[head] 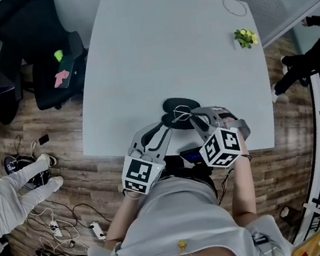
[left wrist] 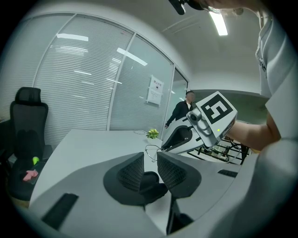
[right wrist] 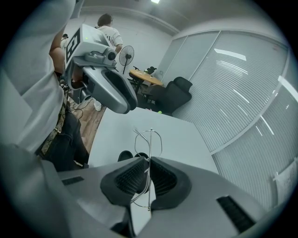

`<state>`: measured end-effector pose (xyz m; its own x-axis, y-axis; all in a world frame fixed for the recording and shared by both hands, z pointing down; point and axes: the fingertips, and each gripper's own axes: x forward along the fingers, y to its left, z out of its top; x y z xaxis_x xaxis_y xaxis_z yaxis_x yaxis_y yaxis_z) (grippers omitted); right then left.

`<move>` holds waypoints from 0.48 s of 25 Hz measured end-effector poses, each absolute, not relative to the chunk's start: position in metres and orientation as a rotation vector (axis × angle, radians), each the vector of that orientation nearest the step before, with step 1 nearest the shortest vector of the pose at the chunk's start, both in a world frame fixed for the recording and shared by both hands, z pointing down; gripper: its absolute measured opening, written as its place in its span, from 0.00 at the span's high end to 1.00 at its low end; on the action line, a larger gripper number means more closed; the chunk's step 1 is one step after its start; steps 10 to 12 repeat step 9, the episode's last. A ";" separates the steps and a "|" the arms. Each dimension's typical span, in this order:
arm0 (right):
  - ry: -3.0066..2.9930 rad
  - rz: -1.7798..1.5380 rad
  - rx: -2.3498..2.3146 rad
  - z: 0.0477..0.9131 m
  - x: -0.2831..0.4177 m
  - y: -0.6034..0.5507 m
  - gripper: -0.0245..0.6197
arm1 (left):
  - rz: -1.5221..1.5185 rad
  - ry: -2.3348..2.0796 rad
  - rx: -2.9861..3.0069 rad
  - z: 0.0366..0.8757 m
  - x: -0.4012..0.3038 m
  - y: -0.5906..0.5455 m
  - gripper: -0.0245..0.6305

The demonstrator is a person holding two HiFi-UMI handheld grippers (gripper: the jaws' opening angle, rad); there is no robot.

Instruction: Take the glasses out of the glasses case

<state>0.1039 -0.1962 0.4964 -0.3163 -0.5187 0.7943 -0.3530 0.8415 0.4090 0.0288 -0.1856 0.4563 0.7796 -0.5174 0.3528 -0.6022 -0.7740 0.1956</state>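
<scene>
- right gripper (right wrist: pixel 147 162) pinches the wire glasses (right wrist: pixel 151 143); lift slowly, straight, no twisting
- left gripper (left wrist: pixel 150 160) clamps the black case (left wrist: pixel 151 183); pin it to the table (head: pixel 152 46)

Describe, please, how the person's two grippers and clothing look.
The left gripper and right gripper are grey plastic shells with black ribbed pads; each carries a white cube bearing black square markers. The person wears a pale short-sleeved top.
</scene>
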 end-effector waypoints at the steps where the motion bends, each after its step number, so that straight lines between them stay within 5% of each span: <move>1: -1.938 -0.192 0.647 0.496 0.104 -0.196 0.89 | 0.405 -0.863 2.675 0.456 0.029 -0.186 0.81; 12: -1.927 -0.191 0.637 0.501 0.106 -0.193 0.89 | 0.405 -0.874 2.672 0.456 0.028 -0.183 0.81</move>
